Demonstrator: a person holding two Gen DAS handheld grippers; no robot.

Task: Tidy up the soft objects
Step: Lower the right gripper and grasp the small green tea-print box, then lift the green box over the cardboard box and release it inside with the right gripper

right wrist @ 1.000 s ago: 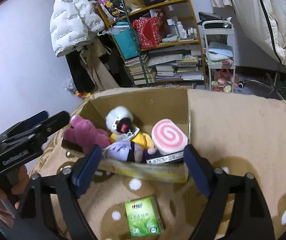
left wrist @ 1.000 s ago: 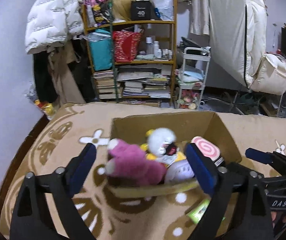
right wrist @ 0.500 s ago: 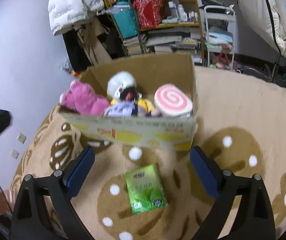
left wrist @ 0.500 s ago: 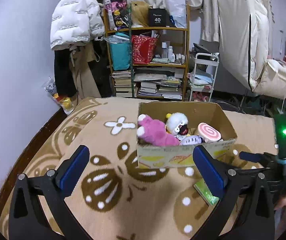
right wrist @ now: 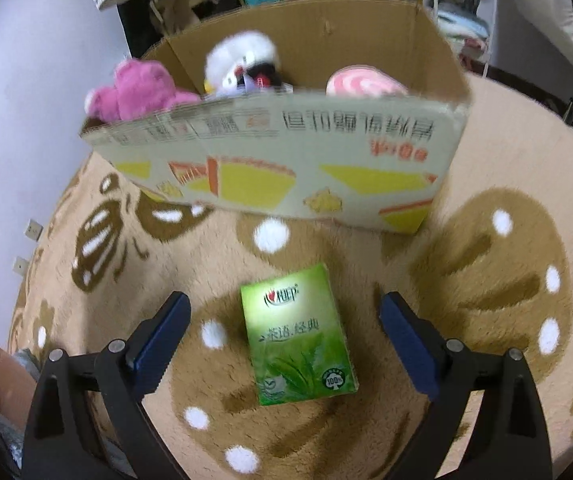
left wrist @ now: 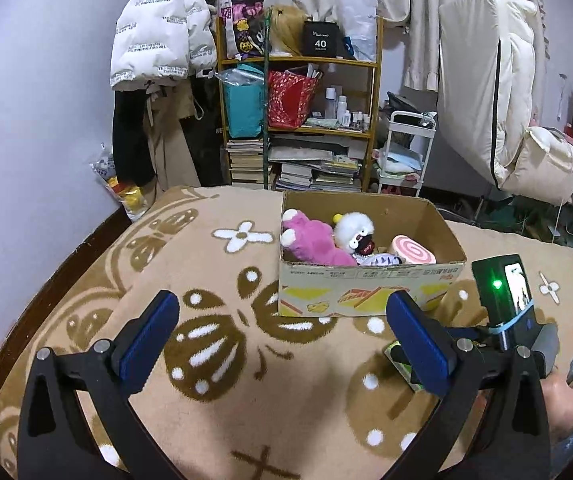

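A cardboard box (left wrist: 370, 292) (right wrist: 286, 160) stands on the patterned blanket. In it lie a pink plush (left wrist: 314, 240) (right wrist: 138, 90), a white-headed doll (left wrist: 354, 230) (right wrist: 242, 60) and a pink swirl cushion (left wrist: 412, 249) (right wrist: 362, 82). A green tissue pack (right wrist: 298, 338) lies flat in front of the box; a corner of it shows in the left wrist view (left wrist: 400, 362). My right gripper (right wrist: 284, 340) is open, low over the pack, fingers either side, not touching. My left gripper (left wrist: 284, 334) is open and empty, back from the box.
The brown and cream blanket (left wrist: 206, 272) covers the bed. Behind it stand a cluttered shelf (left wrist: 302, 120), a white trolley (left wrist: 406, 152) and hanging coats (left wrist: 158, 28). The right gripper's body with a green light (left wrist: 502, 300) sits right of my left gripper.
Both grippers have pulled back from the box. The left one rose and retreated; the right one dropped low over the green tissue pack. Both stayed open.
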